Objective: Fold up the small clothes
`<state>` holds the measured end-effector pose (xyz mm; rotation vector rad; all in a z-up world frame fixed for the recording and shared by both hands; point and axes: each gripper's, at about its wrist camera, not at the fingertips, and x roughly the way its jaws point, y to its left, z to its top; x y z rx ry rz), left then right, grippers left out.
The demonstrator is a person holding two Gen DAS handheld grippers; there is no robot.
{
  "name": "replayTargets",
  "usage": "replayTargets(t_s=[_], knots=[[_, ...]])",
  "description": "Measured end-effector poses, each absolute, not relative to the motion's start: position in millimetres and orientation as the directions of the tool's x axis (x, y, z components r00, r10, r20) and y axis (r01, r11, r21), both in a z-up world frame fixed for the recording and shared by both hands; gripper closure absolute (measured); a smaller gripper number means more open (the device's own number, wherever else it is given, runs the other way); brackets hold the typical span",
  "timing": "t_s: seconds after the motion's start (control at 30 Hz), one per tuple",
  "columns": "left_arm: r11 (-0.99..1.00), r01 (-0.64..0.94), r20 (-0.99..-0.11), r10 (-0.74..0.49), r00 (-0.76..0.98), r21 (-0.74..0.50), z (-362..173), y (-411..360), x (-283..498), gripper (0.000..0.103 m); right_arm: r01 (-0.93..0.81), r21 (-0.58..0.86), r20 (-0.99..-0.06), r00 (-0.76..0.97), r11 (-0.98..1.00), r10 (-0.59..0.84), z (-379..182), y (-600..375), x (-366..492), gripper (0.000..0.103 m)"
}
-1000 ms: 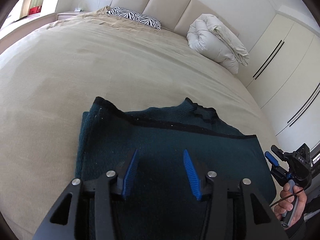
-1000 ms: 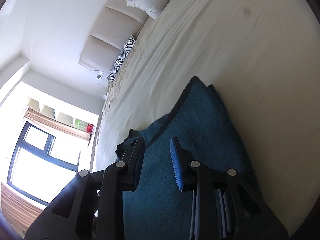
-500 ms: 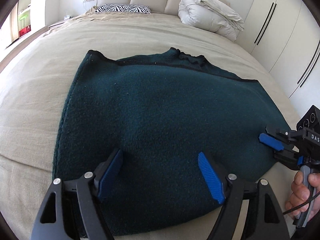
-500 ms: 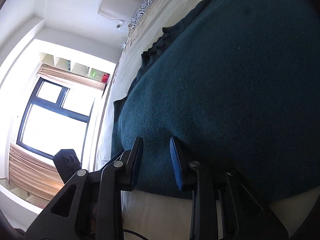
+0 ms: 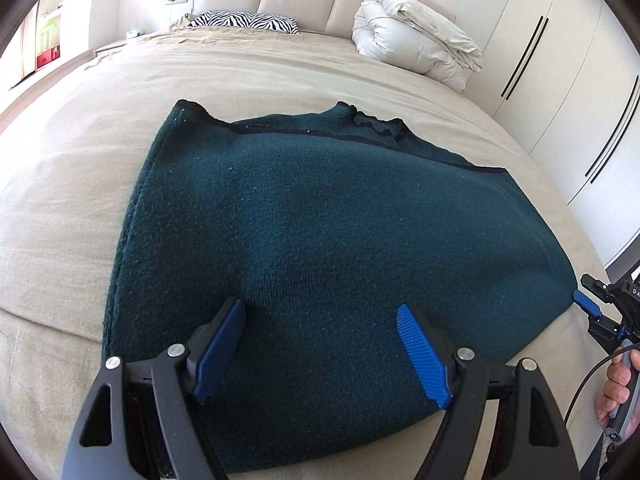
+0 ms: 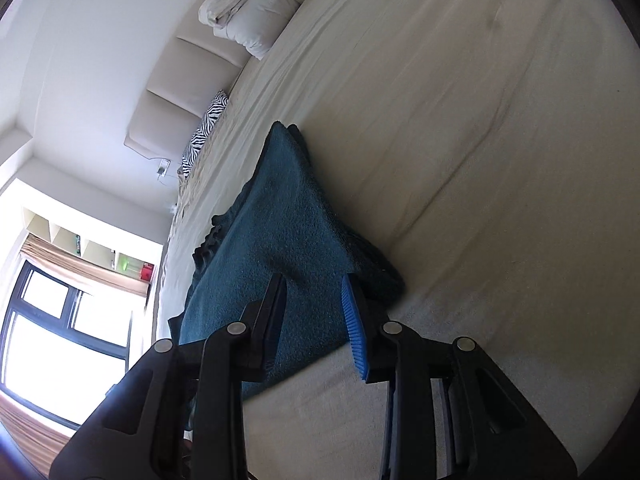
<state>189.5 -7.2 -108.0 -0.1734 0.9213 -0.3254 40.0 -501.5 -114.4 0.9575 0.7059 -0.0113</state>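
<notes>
A dark teal knitted sweater [image 5: 320, 200] lies folded flat on the beige bed [image 5: 240, 64], collar towards the headboard. My left gripper [image 5: 320, 306] hovers over its near edge with the jaws spread wide and nothing pinched between the blue pads. At the sweater's right corner, a hand [image 5: 616, 384] holds my right gripper [image 5: 592, 312]. In the right wrist view the right gripper [image 6: 313, 280] points along the sweater [image 6: 280, 216] from that corner. Its jaws stand a little apart, with the fabric lying beneath them and not gripped.
A rolled white duvet [image 5: 416, 48] and a zebra-print pillow [image 5: 244, 22] lie at the padded headboard. White wardrobe doors [image 5: 560, 80] line the right side. A window [image 6: 60, 340] shows to the left in the right wrist view. Bare bedsheet [image 6: 500, 160] spreads around the sweater.
The left jaws have spread wider and the gripper has come down to the sweater's near edge. The right gripper has pulled back from over the sweater to its right corner.
</notes>
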Motion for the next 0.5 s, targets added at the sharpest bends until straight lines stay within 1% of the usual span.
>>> replayTargets(t_s=[0.07, 0.1, 0.13, 0.3, 0.43, 0.47, 0.5], knots=[[0.926, 0.193, -0.742, -0.375, 0.556, -0.323, -104.1, 1.1, 186.8, 0.023, 0.294, 0.737, -0.553, 0.780, 0.609, 0.292, -106.6, -494.0, 30.3, 0.070], [0.920, 0.181, -0.734, -0.387, 0.558, -0.347, -100.8, 8.0, 183.9, 0.023, 0.287, 0.733, -0.551, 0.782, 0.617, 0.291, -102.4, -489.5, 28.1, 0.057], [0.918, 0.157, -0.729, -0.385, 0.566, -0.363, -96.6, 16.0, 180.0, 0.023, 0.278, 0.726, -0.548, 0.786, 0.629, 0.286, -96.1, -480.9, 19.8, 0.047], [0.897, 0.010, -0.662, -0.334, 0.671, -0.443, -74.7, 77.2, 151.0, 0.022, 0.230, 0.685, -0.536, 0.801, 0.691, 0.265, -69.1, -474.2, 12.8, 0.046], [0.907, -0.008, -0.690, -0.315, 0.652, -0.421, -79.5, 96.2, 148.8, 0.024, 0.293, 0.619, -0.592, 0.783, 0.728, 0.188, -65.6, -494.6, 14.0, 0.046], [0.908, -0.001, -0.695, -0.320, 0.644, -0.419, -80.9, 96.7, 149.3, 0.026, 0.300, 0.588, -0.612, 0.772, 0.751, 0.170, -65.1, -499.1, 13.7, 0.046], [0.906, 0.010, -0.696, -0.331, 0.637, -0.422, -81.5, 95.8, 149.6, 0.031, 0.317, 0.547, -0.640, 0.755, 0.775, 0.143, -66.0, -501.2, 16.9, 0.046]])
